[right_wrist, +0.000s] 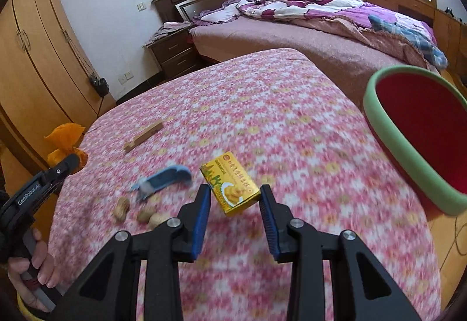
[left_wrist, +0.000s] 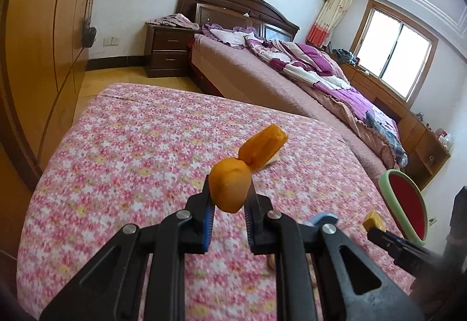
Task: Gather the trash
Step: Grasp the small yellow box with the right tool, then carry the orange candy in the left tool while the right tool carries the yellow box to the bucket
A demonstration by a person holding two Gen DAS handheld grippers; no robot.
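An orange twisted wrapper (left_wrist: 264,146) is pinched in my left gripper (left_wrist: 230,187), which is shut on its lower bulge above the pink floral tablecloth (left_wrist: 131,146). In the right wrist view the left gripper (right_wrist: 73,159) sits at the table's left edge with the orange wrapper (right_wrist: 65,137). My right gripper (right_wrist: 235,192) is shut on a small yellow box (right_wrist: 230,186), held tilted just above the cloth. From the left wrist the right gripper (left_wrist: 376,229) with the yellow box (left_wrist: 373,220) shows at the right. A red bin with a green rim (right_wrist: 408,70) stands off the table's right side.
On the cloth lie a blue plastic piece (right_wrist: 163,178), three peanuts (right_wrist: 121,208) and a brown strip (right_wrist: 143,135). A hand (right_wrist: 38,271) grips the left tool's handle. A bed (left_wrist: 292,81), a nightstand (left_wrist: 169,49) and a wardrobe (left_wrist: 43,43) stand beyond the table.
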